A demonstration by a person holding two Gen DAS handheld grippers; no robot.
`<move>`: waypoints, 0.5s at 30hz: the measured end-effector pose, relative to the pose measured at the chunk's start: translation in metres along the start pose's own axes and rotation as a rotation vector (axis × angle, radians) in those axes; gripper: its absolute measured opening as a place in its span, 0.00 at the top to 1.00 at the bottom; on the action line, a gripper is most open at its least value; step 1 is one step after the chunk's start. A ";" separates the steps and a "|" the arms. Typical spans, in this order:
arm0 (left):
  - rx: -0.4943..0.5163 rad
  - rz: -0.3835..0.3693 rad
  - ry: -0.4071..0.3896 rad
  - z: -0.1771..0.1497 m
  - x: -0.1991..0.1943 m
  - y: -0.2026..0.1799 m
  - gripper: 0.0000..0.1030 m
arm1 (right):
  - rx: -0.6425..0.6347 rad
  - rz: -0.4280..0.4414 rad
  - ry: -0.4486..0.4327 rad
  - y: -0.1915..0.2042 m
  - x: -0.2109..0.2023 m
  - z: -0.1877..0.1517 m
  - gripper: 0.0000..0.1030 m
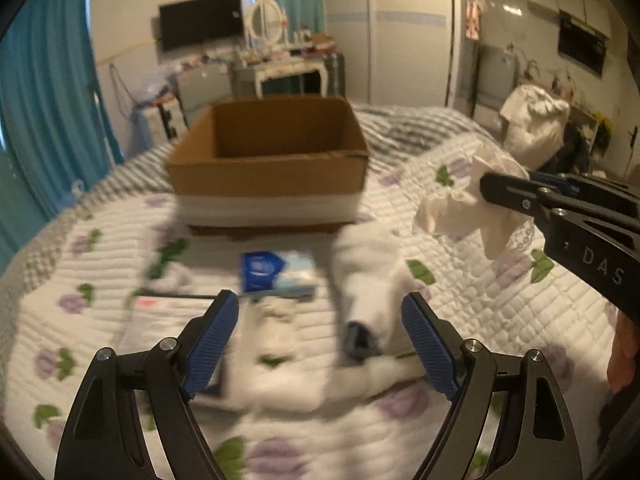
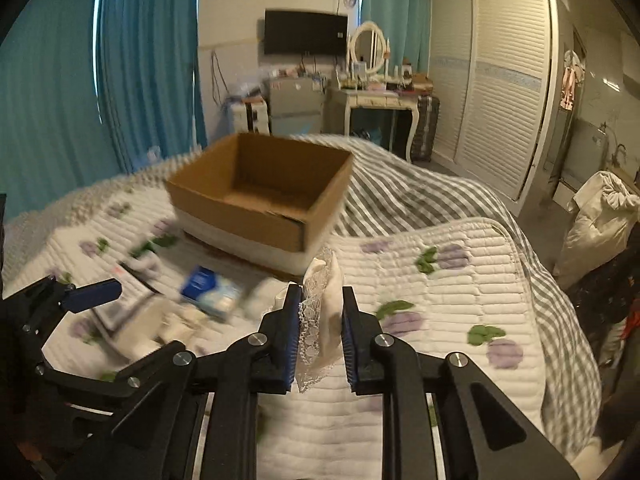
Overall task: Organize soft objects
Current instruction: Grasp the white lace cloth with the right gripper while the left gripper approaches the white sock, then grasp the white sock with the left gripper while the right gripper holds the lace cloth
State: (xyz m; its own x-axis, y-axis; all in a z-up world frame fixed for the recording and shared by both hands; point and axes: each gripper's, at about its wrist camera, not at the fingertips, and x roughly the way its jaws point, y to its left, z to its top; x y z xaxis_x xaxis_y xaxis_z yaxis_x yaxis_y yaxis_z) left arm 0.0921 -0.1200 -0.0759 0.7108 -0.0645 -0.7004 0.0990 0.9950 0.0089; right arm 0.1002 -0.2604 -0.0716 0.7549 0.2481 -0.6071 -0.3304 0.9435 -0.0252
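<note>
An open, empty cardboard box [image 1: 268,160] stands on the quilted bed; it also shows in the right wrist view [image 2: 260,196]. My right gripper [image 2: 318,324] is shut on a cream lace-trimmed cloth [image 2: 320,320] and holds it above the quilt, right of the box; the left wrist view shows the cloth [image 1: 460,208] hanging from it. My left gripper [image 1: 320,340] is open and empty, low over a white sock-like cloth [image 1: 368,276]. A blue-and-white tissue pack [image 1: 276,270] lies in front of the box.
A flat booklet or package [image 1: 168,320] lies at the left by the left finger. The floral quilt [image 2: 460,300] covers the bed over a grey striped blanket [image 2: 420,196]. A dressing table [image 2: 380,96], wardrobe [image 2: 492,80] and teal curtains [image 2: 120,60] stand beyond.
</note>
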 end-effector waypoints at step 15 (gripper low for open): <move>-0.017 -0.060 0.229 0.016 0.115 -0.033 0.33 | 0.017 0.063 0.163 -0.049 0.086 0.004 0.82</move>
State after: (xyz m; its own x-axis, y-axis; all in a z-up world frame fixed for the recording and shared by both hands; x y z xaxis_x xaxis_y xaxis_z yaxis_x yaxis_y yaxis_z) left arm 0.1814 -0.1614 -0.1455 0.5269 -0.1069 -0.8432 0.1232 0.9912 -0.0486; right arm 0.1831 -0.2844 -0.1196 0.6308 0.2696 -0.7276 -0.3633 0.9312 0.0300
